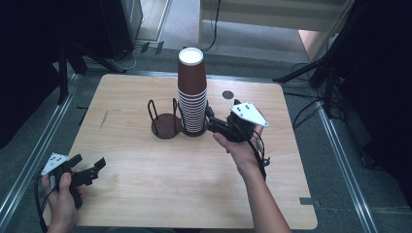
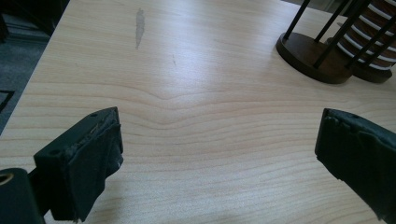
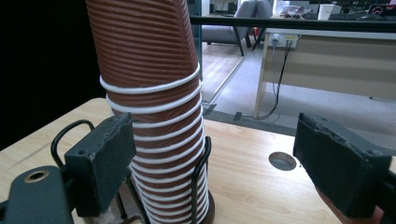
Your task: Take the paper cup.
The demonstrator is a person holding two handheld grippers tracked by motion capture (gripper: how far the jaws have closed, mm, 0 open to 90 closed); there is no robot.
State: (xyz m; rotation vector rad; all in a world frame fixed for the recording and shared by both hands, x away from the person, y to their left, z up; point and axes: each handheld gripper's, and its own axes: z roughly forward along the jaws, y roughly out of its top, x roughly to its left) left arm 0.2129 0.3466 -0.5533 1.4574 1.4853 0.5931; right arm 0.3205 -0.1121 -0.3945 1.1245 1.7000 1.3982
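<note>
A tall stack of brown ribbed paper cups (image 1: 192, 92) with white rims stands upside down in the right half of a dark wire cup holder (image 1: 165, 124); the left half is empty. My right gripper (image 1: 212, 120) is open just right of the stack's lower part. In the right gripper view the stack (image 3: 154, 112) rises close by the left pad, with the right gripper (image 3: 219, 163) holding nothing. My left gripper (image 1: 90, 162) rests open near the table's front left corner. Bare wood lies between the jaws of the left gripper (image 2: 219, 154), with the holder (image 2: 310, 53) far off.
The wooden table (image 1: 145, 179) has a round cable hole (image 1: 227, 95) behind the right gripper and a grey mark (image 2: 139, 25) at its left. Tripod legs and cables stand on the floor around it. A desk (image 3: 336, 51) lies beyond the far edge.
</note>
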